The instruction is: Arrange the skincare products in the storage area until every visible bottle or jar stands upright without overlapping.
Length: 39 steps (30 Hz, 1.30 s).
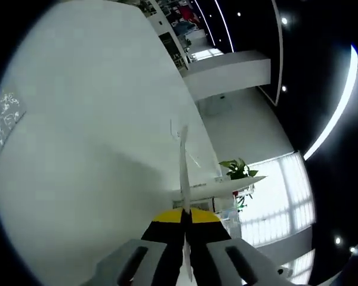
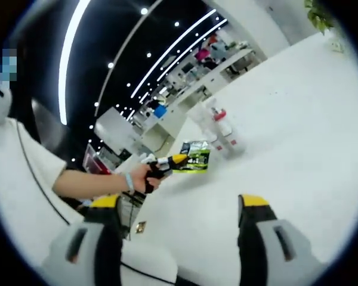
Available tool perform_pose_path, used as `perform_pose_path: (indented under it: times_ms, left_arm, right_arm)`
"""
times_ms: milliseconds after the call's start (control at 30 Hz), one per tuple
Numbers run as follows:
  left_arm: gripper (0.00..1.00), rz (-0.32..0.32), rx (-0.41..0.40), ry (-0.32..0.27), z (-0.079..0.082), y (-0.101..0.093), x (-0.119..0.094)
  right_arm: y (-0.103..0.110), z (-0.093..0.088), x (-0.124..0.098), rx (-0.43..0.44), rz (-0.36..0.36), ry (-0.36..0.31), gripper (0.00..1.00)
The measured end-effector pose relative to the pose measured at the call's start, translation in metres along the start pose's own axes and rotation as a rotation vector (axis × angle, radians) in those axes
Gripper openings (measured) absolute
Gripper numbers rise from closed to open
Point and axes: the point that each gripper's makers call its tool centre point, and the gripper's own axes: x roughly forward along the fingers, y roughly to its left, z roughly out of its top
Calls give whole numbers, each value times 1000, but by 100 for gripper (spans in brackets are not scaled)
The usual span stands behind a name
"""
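In the left gripper view my left gripper point(image 1: 185, 219) has its yellow-tipped jaws pressed together on a thin flat packet point(image 1: 183, 161), seen edge-on as a pale sliver rising from between them. The right gripper view shows that same left gripper point(image 2: 178, 159) held in a person's hand above the white table point(image 2: 298, 119), with a green and white sachet point(image 2: 196, 156) at its tip. Behind the sachet, a few clear bottles point(image 2: 227, 138) stand on the table, one with a red cap point(image 2: 218, 114). My right gripper point(image 2: 179, 202) is open, with nothing between its jaws.
A person's arm point(image 2: 89, 182) and white sleeve reach in from the left. A potted plant point(image 1: 238, 170) stands past the table's far end, and its leaves point(image 2: 317, 13) appear at the top right. Shelves and a white counter point(image 2: 185, 107) lie beyond the table.
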Motion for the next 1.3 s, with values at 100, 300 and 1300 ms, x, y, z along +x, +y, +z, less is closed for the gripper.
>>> perform_pose_path:
  times_ms: [100,300,1300]
  left_arm:
    - [1,-1,-9,6,0,3,5]
    - [1,1,-20,18,3,13,14]
    - [9,158,-7,0,8,49,30]
  right_arm:
    - [1,2,6,-2,-2,12,77]
    - [4,0,15,-3,-7,39,77]
    - [-7,-18,20,22,-49,95,75]
